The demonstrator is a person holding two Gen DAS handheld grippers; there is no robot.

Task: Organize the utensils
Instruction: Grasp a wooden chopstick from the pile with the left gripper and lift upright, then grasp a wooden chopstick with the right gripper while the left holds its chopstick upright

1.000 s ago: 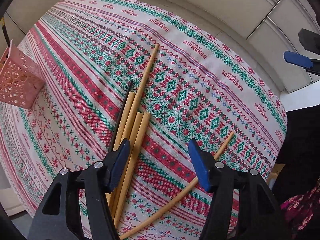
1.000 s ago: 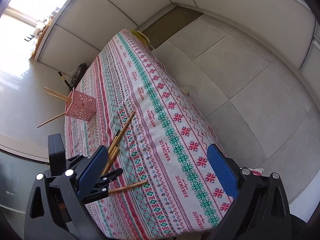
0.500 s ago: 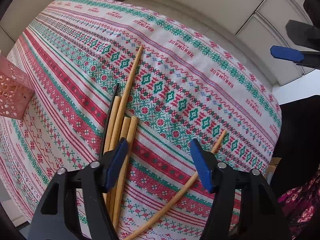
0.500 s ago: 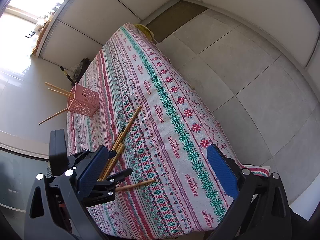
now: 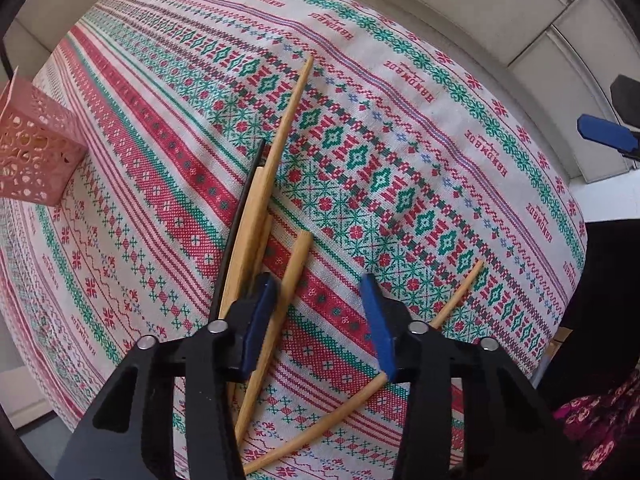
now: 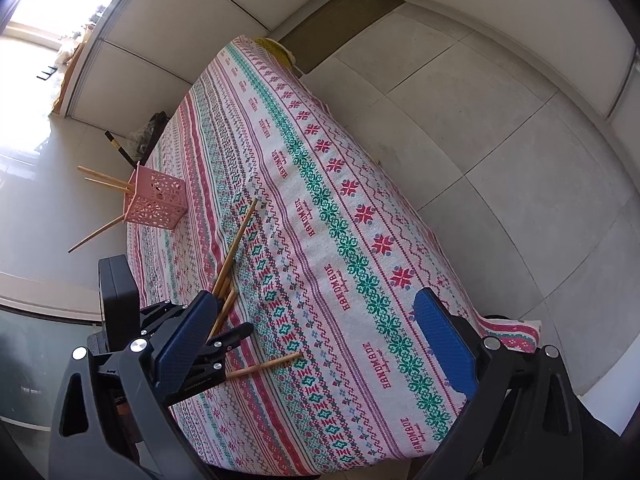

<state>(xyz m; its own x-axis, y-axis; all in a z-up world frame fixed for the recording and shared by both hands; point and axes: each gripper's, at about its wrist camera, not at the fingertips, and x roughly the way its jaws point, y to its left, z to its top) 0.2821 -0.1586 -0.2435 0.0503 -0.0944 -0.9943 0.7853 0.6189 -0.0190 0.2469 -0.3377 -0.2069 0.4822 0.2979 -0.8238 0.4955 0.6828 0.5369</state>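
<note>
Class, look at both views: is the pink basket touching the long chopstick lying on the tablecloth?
Apart. The right wrist view shows bare tablecloth between the pink basket and the long chopstick.

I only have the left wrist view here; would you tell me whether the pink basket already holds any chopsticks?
Observer: Yes. The right wrist view shows three wooden chopsticks sticking out of the open top of the pink basket.
Operator: Thank you. Is the right gripper carrying anything?
Observer: No. The right gripper is open, with nothing between its pads.
</note>
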